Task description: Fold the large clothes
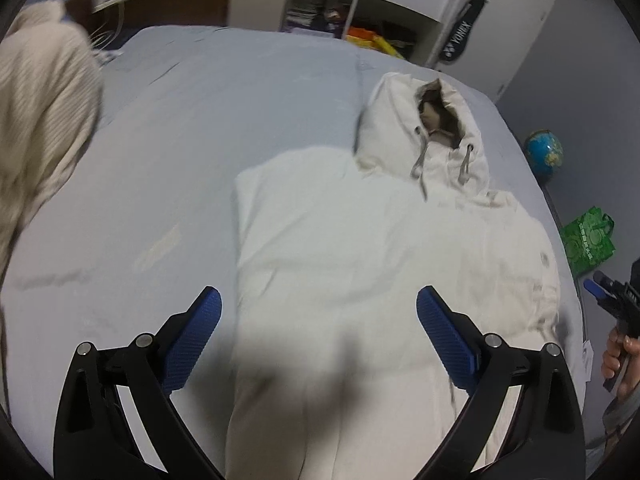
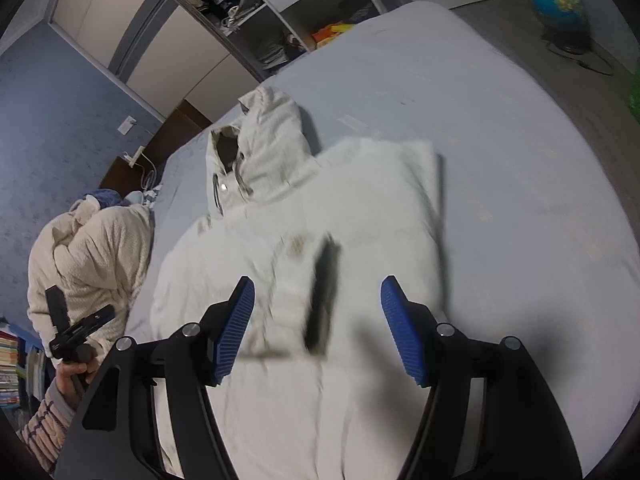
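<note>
On grey-blue bed sheet (image 1: 192, 128): lay cream cotton hooded sweatshirt (image 1: 360, 240), partly folded | judged soft, limp, bulky; best pinched at hem or shoulder edge | left gripper (image 1: 320, 308) spread, empty | right gripper (image 2: 318, 300) spread, empty.

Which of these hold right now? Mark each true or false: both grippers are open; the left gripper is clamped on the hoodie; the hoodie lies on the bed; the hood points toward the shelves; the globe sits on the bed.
1. Both grippers are open. True: the left gripper and the right gripper both have their fingers spread, with nothing between them.
2. The left gripper is clamped on the hoodie. False: it hovers above it.
3. The hoodie lies on the bed. True.
4. The hood points toward the shelves. True.
5. The globe sits on the bed. False: it stands on the floor beside it.
</note>
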`<action>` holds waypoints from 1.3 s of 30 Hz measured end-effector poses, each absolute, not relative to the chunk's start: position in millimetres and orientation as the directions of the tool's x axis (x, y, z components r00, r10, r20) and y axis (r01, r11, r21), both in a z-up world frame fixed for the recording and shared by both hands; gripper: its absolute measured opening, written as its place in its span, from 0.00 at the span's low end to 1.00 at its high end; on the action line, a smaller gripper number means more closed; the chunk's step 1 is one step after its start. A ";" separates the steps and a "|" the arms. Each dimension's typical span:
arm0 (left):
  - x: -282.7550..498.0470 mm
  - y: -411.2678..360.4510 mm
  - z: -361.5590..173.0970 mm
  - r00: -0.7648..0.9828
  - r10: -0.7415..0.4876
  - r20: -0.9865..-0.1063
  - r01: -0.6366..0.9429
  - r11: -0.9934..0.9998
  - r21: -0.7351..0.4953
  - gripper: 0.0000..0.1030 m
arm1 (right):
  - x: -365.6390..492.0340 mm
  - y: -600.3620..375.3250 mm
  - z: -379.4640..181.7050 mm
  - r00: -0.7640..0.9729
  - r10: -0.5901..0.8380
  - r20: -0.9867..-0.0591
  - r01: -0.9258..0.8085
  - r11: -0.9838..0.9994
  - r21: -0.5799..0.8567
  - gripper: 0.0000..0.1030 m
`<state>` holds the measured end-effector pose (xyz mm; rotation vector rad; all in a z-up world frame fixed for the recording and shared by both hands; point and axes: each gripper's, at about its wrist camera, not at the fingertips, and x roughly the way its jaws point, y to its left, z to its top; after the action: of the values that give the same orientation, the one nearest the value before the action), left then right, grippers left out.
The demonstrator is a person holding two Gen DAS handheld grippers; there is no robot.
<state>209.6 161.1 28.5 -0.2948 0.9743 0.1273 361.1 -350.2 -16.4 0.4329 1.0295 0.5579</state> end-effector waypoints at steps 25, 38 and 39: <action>545.2 158.9 -72.1 0.441 -0.093 -0.893 -0.016 0.994 -0.111 0.95 | 661.7 -137.5 -99.6 0.170 0.647 -0.743 -0.418 0.730 0.541 0.75; 591.8 165.9 -117.7 0.439 -0.031 -0.898 -0.040 0.998 -0.053 0.94 | 700.8 -142.7 -148.0 0.216 0.664 -0.716 -0.395 0.730 0.558 0.43; 594.9 166.7 -117.3 0.441 -0.027 -0.897 -0.040 0.998 -0.049 0.94 | 701.9 -145.2 -148.5 0.214 0.675 -0.706 -0.392 0.721 0.571 0.43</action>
<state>594.9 166.7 -117.3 -0.0667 1.1148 0.0084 701.9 -145.2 -148.5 0.2953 1.1328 0.7552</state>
